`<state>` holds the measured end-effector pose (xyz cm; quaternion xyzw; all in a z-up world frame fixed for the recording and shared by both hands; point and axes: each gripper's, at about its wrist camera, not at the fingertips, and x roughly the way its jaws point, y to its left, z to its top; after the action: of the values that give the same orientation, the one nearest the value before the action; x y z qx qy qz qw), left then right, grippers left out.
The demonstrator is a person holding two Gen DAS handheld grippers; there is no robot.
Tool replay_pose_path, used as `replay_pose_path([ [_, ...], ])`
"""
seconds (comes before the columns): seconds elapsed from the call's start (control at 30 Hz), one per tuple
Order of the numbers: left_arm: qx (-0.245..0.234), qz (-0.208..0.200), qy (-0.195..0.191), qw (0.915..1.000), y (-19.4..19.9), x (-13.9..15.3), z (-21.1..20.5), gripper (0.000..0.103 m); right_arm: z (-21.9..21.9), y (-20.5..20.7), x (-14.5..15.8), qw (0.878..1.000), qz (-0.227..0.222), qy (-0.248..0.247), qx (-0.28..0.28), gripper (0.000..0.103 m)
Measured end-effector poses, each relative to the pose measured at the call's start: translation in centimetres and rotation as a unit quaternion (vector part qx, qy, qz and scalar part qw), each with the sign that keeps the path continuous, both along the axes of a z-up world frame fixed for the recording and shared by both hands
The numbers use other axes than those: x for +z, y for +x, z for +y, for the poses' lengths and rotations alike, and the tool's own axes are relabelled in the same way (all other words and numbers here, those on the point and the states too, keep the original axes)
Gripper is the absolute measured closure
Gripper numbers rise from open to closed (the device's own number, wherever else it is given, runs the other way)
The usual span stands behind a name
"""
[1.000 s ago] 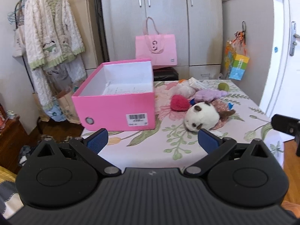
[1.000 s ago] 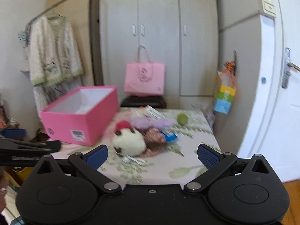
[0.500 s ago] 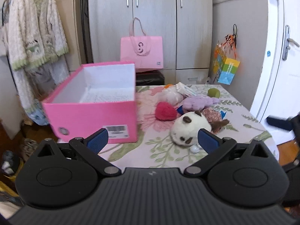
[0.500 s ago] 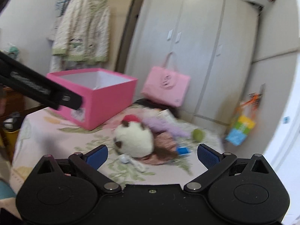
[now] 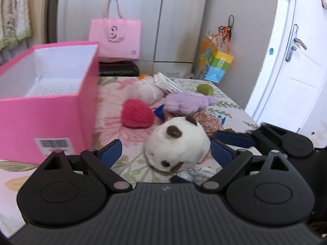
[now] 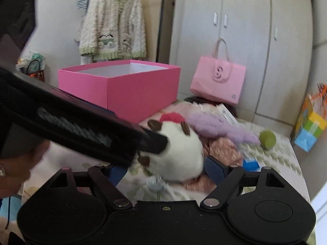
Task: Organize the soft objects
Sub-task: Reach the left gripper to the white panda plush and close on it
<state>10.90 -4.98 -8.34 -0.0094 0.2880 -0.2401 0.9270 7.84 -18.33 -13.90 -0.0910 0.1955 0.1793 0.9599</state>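
White plush (image 5: 176, 143) on the floral table (image 5: 130, 163), front of the toy pile. Left gripper (image 5: 165, 153) and right gripper (image 6: 165, 169) both straddle it, jaws closing, pads apparently not yet pressing. Open pink box (image 5: 51, 110) at 10 o'clock: likely destination.

Crowded around the plush, open room at the near edge

The tall pink cardboard box (image 5: 51, 110) walls off the left; a bare strip of floral tablecloth (image 5: 114, 126) runs between it and the round white plush toy (image 5: 177, 145). Behind the toy, the red knitted heart (image 5: 137, 113), lilac fluffy toy (image 5: 188, 103) and green ball (image 5: 205, 89) block the far side. The left gripper (image 6: 155, 140) crosses the right gripper's (image 6: 163, 171) near-left approach.
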Motion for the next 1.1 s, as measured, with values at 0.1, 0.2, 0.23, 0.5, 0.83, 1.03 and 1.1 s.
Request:
replay_pose_path([
  [0.1,-0.014,0.004,-0.003,0.9999,0.7,-0.5,-0.4,0.009,0.3,0.8,-0.4,1.000,-0.006,-0.019,0.015,0.017],
  [0.2,-0.029,0.007,-0.013,0.9995,1.4,-1.1,-0.7,0.014,0.5,1.8,-1.2,0.999,-0.012,-0.042,0.010,0.017],
  [0.23,-0.033,0.004,-0.014,0.9993,1.5,-1.3,-0.7,0.015,0.4,2.1,-1.4,0.999,-0.011,-0.042,0.007,0.017],
  [0.5,-0.044,0.062,-0.056,0.9955,2.8,-2.5,-0.1,0.034,0.3,2.9,-2.5,0.999,-0.004,-0.038,-0.007,0.024],
  [0.83,-0.036,0.046,-0.022,0.9980,-0.1,0.5,0.8,0.034,1.2,0.6,-0.3,0.999,-0.022,-0.028,0.007,0.027],
  [1.03,-0.028,0.054,0.004,0.9982,-1.3,2.5,2.3,0.034,2.6,-0.1,1.6,1.000,-0.008,-0.011,0.025,0.027],
  [1.1,-0.026,0.063,0.009,0.9976,-1.7,3.1,3.1,0.034,2.9,-0.2,2.2,0.999,0.006,0.001,0.032,0.027],
])
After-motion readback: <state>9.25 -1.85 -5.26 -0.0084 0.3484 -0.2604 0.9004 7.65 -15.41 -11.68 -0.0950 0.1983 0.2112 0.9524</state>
